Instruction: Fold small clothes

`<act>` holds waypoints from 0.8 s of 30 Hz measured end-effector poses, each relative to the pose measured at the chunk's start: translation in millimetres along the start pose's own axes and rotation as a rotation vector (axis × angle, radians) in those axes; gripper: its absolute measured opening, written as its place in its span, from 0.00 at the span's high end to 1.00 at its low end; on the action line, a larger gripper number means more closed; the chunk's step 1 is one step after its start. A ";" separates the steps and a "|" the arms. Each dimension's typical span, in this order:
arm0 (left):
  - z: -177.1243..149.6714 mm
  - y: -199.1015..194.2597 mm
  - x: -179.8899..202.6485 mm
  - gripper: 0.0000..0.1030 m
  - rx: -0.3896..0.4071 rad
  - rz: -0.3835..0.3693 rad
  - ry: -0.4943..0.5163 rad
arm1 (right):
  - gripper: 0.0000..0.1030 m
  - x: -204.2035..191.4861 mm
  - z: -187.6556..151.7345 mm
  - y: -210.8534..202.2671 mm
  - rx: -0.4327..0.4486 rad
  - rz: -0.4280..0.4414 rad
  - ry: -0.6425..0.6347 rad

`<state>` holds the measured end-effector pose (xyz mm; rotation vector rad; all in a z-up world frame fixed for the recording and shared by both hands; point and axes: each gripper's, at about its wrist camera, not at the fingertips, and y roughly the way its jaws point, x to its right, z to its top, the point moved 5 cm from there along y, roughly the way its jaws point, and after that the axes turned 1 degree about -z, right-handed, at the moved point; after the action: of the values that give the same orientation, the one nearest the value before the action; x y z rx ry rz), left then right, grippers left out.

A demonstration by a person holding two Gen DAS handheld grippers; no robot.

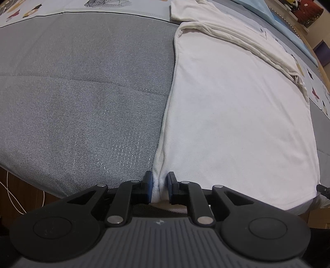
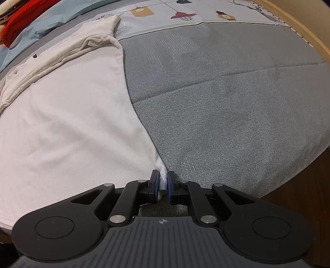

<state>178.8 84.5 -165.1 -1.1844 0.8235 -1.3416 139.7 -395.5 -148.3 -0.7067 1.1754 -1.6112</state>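
A white garment [image 1: 237,115] lies flat on the grey bed cover [image 1: 82,92], its far part bunched in folds. My left gripper [image 1: 160,186] is shut on the garment's near left corner at the bed's front edge. In the right wrist view the same white garment [image 2: 68,115] fills the left half. My right gripper [image 2: 163,184] is shut on its near right corner, pinching a small tuft of cloth between the blue pads.
A second folded white cloth [image 1: 185,10] lies at the far edge. A patterned sheet [image 2: 185,14] runs along the back. A red item [image 2: 22,18] sits far left. A wooden bed frame [image 2: 305,31] curves at right. A white cable [image 1: 12,198] lies on the floor.
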 end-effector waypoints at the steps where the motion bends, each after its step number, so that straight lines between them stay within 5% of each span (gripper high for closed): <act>1: 0.2 0.1 -0.2 0.83 0.000 -0.001 -0.002 | 0.92 0.1 0.0 -0.1 0.000 0.000 0.000; 15: -0.6 1.9 7.4 0.83 0.010 0.041 0.070 | 0.84 -4.7 -0.9 0.7 0.010 -0.011 -0.044; 24: -1.7 -5.3 7.9 0.91 0.040 0.025 0.073 | 0.94 -11.2 0.1 -7.9 0.058 0.001 -0.063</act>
<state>176.6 77.3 -159.0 -1.0963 0.8571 -1.3820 140.8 -384.7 -140.0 -0.7146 1.0797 -1.6041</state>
